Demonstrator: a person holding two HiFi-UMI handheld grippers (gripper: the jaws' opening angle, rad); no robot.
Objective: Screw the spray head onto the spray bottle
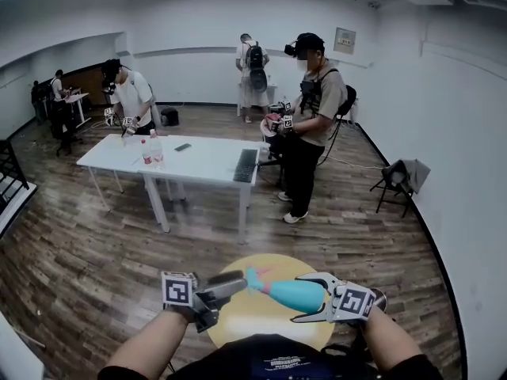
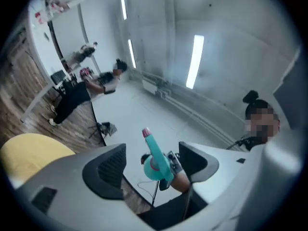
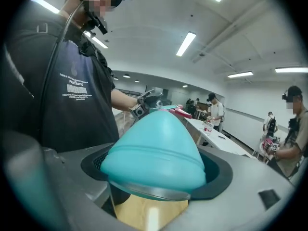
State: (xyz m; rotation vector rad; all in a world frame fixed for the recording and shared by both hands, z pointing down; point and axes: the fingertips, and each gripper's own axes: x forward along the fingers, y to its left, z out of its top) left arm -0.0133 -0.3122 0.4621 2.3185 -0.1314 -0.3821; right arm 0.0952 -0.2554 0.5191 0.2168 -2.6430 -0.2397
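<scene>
The right gripper (image 1: 310,298) clamps the teal spray bottle (image 1: 291,294), held level above a round yellow table (image 1: 238,327). The left gripper (image 1: 228,290) gapes wide, holding nothing, just beside the spray head (image 1: 255,278). Wooden floor (image 1: 95,260) surrounds the table.

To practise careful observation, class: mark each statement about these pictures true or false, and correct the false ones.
1. The right gripper grips the teal plastic spray bottle. True.
2. The left gripper is clamped on the bottle's spray head. False: its jaws stand apart, and the pink-tipped spray head shows between them unpressed.
3. The bottle is held over a round yellow table. True.
4. The white rectangular table is bare. False: a dark keyboard and clear drink bottles are on it.
</scene>
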